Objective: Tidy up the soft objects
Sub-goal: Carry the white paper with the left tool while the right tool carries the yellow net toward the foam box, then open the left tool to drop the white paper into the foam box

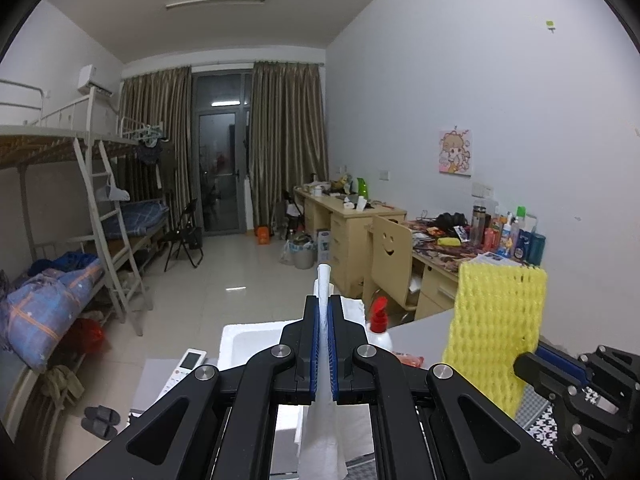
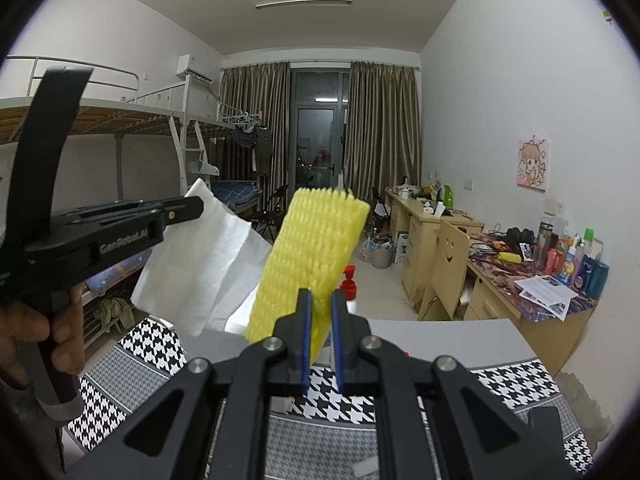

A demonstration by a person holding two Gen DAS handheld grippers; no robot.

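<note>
In the left wrist view my left gripper [image 1: 324,302] is shut on a white paper sheet [image 1: 323,280], which shows edge-on between the blue pads and hangs below them. The right wrist view shows that same sheet [image 2: 200,256] hanging broad from the left gripper [image 2: 192,205], which a hand [image 2: 60,332] holds. My right gripper [image 2: 321,300] is shut on the lower end of a yellow foam net sleeve [image 2: 316,248] that stands tilted upward. From the left the yellow sleeve [image 1: 496,320] shows at the right, with the right gripper [image 1: 530,360] clamped on its lower edge.
Below both grippers lies a black-and-white houndstooth cloth [image 2: 520,384] on a grey table [image 2: 440,336]. A white foam box [image 1: 248,336], a red-capped bottle [image 1: 378,320] and a remote control [image 1: 190,360] sit ahead. A cluttered desk [image 2: 540,288], a smiley chair [image 2: 450,264] and bunk beds [image 1: 60,152] stand beyond.
</note>
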